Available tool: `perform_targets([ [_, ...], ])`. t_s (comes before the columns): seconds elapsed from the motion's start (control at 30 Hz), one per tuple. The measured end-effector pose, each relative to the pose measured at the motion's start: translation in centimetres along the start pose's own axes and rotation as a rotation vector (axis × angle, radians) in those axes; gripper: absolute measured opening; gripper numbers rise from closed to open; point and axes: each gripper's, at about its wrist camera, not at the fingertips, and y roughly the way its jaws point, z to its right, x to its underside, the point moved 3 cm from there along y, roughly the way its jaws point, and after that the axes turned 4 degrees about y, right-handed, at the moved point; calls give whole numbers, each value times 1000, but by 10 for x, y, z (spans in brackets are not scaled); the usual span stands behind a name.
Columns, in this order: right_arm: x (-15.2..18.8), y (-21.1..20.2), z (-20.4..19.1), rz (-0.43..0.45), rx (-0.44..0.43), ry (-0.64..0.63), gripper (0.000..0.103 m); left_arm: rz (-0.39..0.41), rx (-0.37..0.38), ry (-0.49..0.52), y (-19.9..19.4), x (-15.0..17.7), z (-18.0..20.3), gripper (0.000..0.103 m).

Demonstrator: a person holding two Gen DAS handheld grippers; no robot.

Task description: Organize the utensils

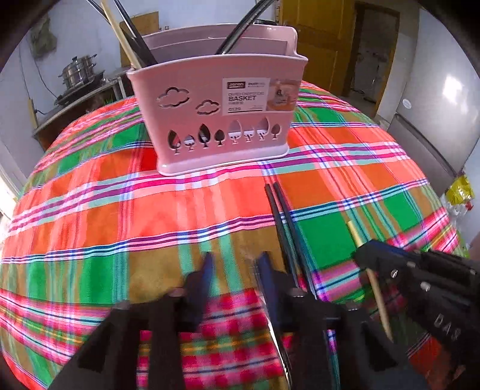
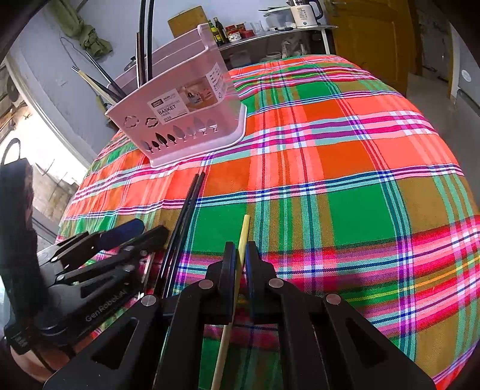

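Note:
A pink utensil basket (image 1: 219, 111) stands on the plaid tablecloth, holding several chopsticks and dark utensil handles; it also shows in the right wrist view (image 2: 180, 117). A pair of black chopsticks (image 1: 285, 228) lies on the cloth, seen also in the right wrist view (image 2: 186, 222). My left gripper (image 1: 237, 264) is open and empty, just left of the black chopsticks. My right gripper (image 2: 240, 255) is shut on a pale wooden chopstick (image 2: 243, 231), which also shows in the left wrist view (image 1: 357, 237) with the right gripper (image 1: 369, 252) around it.
The plaid tablecloth (image 2: 345, 186) covers the whole table. A counter with bottles and a kettle (image 2: 303, 13) stands behind it. Steel pots (image 1: 78, 70) sit on a stove at the back left. A wooden door (image 1: 318, 39) is at the back.

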Motion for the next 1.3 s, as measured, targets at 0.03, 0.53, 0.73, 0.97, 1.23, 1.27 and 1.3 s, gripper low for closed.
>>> perform_targets([
  [0.03,0,0,0,-1,5,-1,6,-2,-5,7,-1,2,-1,9],
  [0.53,2,-7,4,-32,99,-22,6,-36,167,-146,-19,36,-104,4],
  [0.73,-8,1,-3,-67,145,-71,6,-74,199,-106,-17,31,-99,11],
  [0.97,-17,8,-8,-105,166,-122,7,-116,190,-58,-20,33,-92,17],
  [1.23,-25,14,-8,-143,153,-124,7,-123,149,-45,-15,24,-92,10],
  [1.27,-25,14,-9,-146,155,-132,7,-122,141,-44,-15,24,-92,8],
  [1.3,-25,14,-9,-148,156,-135,7,-120,136,-44,-15,25,-91,8],
])
